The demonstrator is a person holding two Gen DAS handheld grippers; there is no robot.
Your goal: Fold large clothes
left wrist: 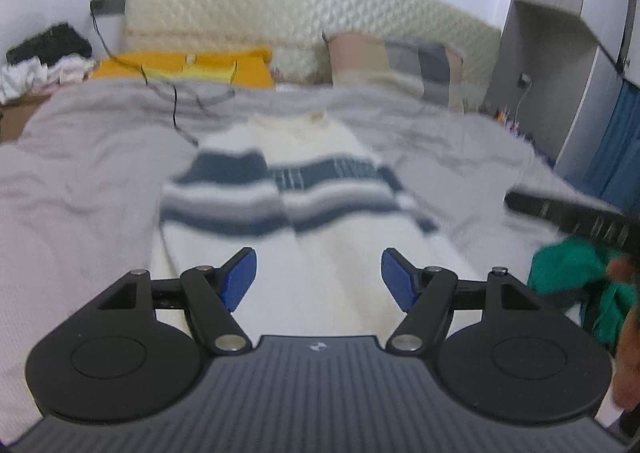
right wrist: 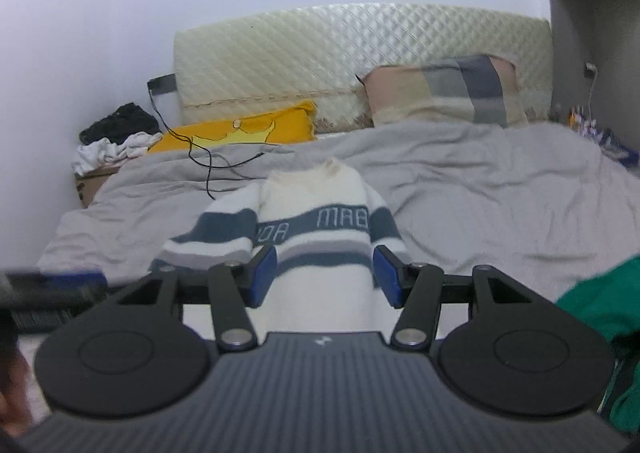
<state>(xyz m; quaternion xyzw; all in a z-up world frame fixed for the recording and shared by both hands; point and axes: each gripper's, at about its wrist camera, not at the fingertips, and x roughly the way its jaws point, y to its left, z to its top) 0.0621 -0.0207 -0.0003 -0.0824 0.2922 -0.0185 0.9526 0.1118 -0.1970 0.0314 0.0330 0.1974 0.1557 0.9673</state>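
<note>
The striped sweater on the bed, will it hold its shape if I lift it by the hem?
Probably not: the striped sweater looks like soft, fuzzy knit, so it should droop. Its sleeves already lie folded across the body and may slide off. It seems bulky, yet likely light for both open grippers.

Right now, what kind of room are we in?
Most likely a bedroom. A bed with a grey cover fills the view, with a quilted headboard and a pillow at its far end. A striped sweater lies spread on the cover.
</note>
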